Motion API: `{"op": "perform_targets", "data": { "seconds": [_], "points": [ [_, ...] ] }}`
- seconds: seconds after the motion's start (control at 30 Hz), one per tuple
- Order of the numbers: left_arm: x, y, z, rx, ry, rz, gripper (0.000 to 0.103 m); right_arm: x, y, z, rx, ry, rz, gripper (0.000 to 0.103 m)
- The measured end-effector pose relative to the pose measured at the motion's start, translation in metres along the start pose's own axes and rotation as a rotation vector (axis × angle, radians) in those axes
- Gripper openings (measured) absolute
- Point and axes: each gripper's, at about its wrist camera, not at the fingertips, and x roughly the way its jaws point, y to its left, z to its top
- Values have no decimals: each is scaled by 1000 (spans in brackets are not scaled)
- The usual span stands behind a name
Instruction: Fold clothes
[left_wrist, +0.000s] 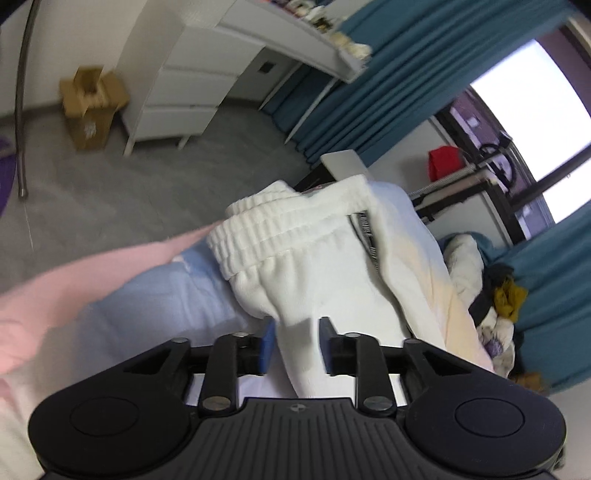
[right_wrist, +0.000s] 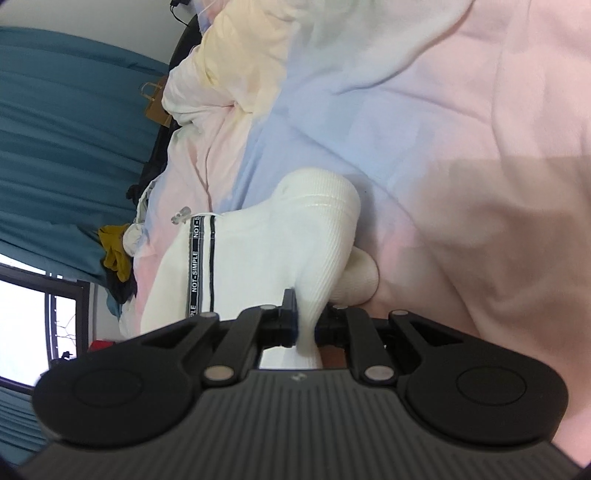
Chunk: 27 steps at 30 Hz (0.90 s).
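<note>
The white pants (left_wrist: 306, 266) lie bunched on the bed, over a pastel duvet (left_wrist: 155, 295) of pink, blue and cream. Both grippers are at them, one at each end.

The left gripper (left_wrist: 297, 345) has its fingers (left_wrist: 267, 345) parted, with a fold of the white fabric running between them. The blue pads stand just off the cloth on both sides, so the fingers are released and not pinching. The ribbed waistband (left_wrist: 258, 236) lies ahead of that gripper, heaped up and turned over on itself.

The right gripper (right_wrist: 304, 325) is clenched on the pants (right_wrist: 258, 266). Its fingers (right_wrist: 290, 314) squeeze a thin tongue of ribbed white fabric, which bulges out above and below them. From there the cuff (right_wrist: 332, 221) rises in a rounded hump. A black stripe (right_wrist: 195, 258) with white lettering runs down the side of the leg.

Past the bed's edge, in the left view, are a grey floor (left_wrist: 110, 184), a white drawer unit (left_wrist: 188, 81) and a cardboard box (left_wrist: 90, 107). Teal curtains (left_wrist: 399, 74) hang beside a bright window (left_wrist: 532, 77). A heap of other clothes (left_wrist: 495, 295), some mustard yellow, sits at the far side of the bed by the curtains.
</note>
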Motion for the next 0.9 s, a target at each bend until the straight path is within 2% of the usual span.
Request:
{"op": "perform_targets", "data": {
  "seconds": [0.2,0.33,0.6,0.73,0.83,0.9],
  "points": [
    [-20,-65,-15,192,-38,-54,39,-6,9,0,-42,-18,9,11],
    [-9,-114,-41,312,-7,-136,44,-6,14,1,-75,-24,8,11],
    [79,-220,-146,548,188,-252,44,-4,16,1,-109,-29,1,11],
    [131,-261,-201,672,282,-250,43,-4,17,1,-123,-35,10,11],
    [169,-281,-227,699,317,-217,42,-4,17,0,-127,-38,15,11],
    [189,-291,-236,704,314,-203,42,-4,18,0,-139,-43,16,11]
  ]
}}
